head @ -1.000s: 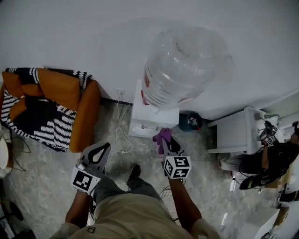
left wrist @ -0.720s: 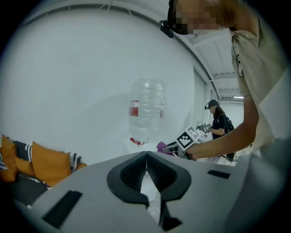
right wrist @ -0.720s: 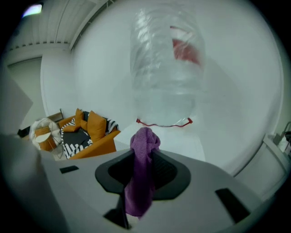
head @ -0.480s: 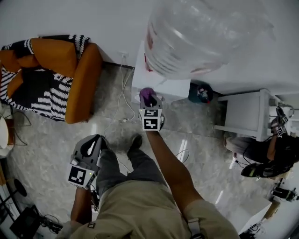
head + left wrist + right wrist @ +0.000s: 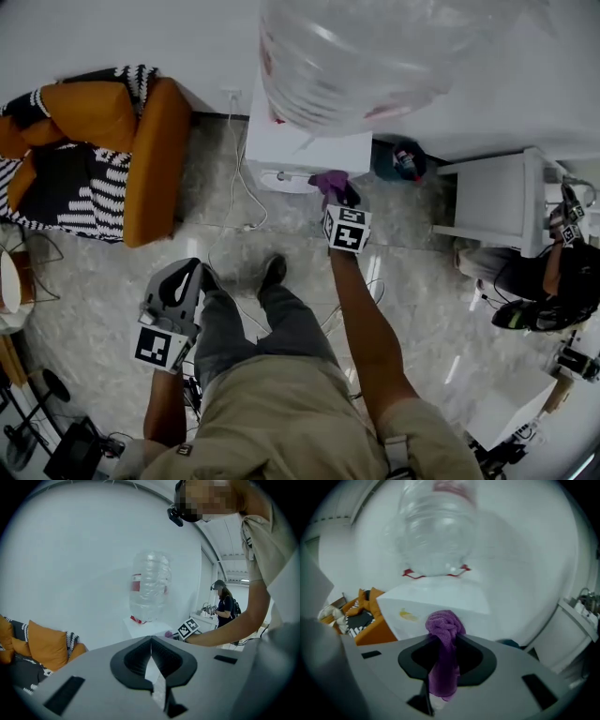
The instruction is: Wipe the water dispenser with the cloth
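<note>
The right gripper's (image 5: 443,638) jaws are clamped on the purple cloth (image 5: 444,626), pinching it about midway. A bunched, knotty wad bulges past the tips and a flatter tail hangs back between the jaws. It is a small knitted or terry rag, a uniform violet, with no visible wet patch (though the picture is too soft to be sure). It looks light, limp and easily squashed, so it should mould itself to flat panels and edges. Limp as it is, it may also drag out of the grip under hard rubbing, and a hold close behind the wad, as here, seems the soundest. The wad sits just at the front upper edge of the water dispenser (image 5: 281,150), a white boxy cabinet; whether it touches the surface I cannot tell. A yellowish mark (image 5: 408,616) shows on the cabinet's top, to the left of the cloth. Above that stands the big clear, ribbed water bottle (image 5: 375,56), upended, with a red band at its neck. The left gripper (image 5: 151,641) has its jaws closed together on nothing and hangs low by the person's left leg, well apart from the dispenser. An orange armchair (image 5: 141,159) stands farther left.
</note>
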Demonstrator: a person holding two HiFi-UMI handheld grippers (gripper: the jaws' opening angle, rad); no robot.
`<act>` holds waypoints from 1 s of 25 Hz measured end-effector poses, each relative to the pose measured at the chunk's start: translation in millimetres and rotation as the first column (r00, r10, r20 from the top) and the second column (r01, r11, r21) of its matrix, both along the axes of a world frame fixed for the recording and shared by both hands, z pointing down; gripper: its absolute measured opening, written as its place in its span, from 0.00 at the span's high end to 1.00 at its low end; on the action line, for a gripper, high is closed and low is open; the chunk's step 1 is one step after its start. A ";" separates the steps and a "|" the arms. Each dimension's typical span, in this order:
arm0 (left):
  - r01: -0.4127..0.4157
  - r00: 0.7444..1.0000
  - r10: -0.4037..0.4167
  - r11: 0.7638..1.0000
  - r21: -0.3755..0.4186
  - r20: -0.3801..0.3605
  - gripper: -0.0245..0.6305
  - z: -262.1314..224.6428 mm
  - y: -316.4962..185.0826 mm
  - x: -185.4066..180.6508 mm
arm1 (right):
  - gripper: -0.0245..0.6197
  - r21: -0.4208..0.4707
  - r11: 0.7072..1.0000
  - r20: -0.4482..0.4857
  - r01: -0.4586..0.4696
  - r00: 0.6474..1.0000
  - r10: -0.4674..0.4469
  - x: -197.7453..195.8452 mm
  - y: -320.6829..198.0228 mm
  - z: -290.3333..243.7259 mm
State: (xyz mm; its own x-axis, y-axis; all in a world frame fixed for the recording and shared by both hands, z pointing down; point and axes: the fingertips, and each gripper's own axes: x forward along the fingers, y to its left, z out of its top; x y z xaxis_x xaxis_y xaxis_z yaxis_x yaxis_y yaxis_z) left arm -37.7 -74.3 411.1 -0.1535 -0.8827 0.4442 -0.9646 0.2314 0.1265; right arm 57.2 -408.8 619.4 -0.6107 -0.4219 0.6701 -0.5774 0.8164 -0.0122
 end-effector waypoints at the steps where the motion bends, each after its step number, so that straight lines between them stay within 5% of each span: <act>1: -0.011 1.000 0.011 1.000 0.000 -0.001 0.94 0.8 -4.3 2.5 | 0.80 0.002 0.998 -0.006 -0.060 0.998 0.060 21.5 -19.1 0.0; 4: -0.039 0.999 0.039 0.999 -0.004 -0.007 0.94 4.3 -13.5 9.5 | 0.80 -0.011 0.990 0.004 -0.139 0.990 0.139 52.7 -46.8 -4.6; 9: -0.067 0.998 0.067 0.998 -0.010 -0.014 0.94 10.0 -19.4 12.4 | 0.80 -0.060 0.994 0.053 -0.092 0.994 0.095 5.8 -7.8 -4.3; 18: -0.058 0.998 0.058 0.997 -0.041 -0.014 0.94 22.2 -4.1 10.3 | 0.80 -0.135 0.964 0.163 0.231 0.964 -0.208 -145.4 140.1 0.7; 22: -0.048 0.999 0.048 0.998 -0.048 -0.018 0.94 26.7 1.7 7.2 | 0.80 -0.136 0.966 0.138 0.221 0.969 -0.202 -131.6 128.4 15.9; 25: -0.046 0.999 0.045 0.998 -0.044 -0.023 0.94 31.6 3.3 4.3 | 0.80 -0.133 0.988 0.066 0.080 0.995 -0.072 -73.9 74.8 37.5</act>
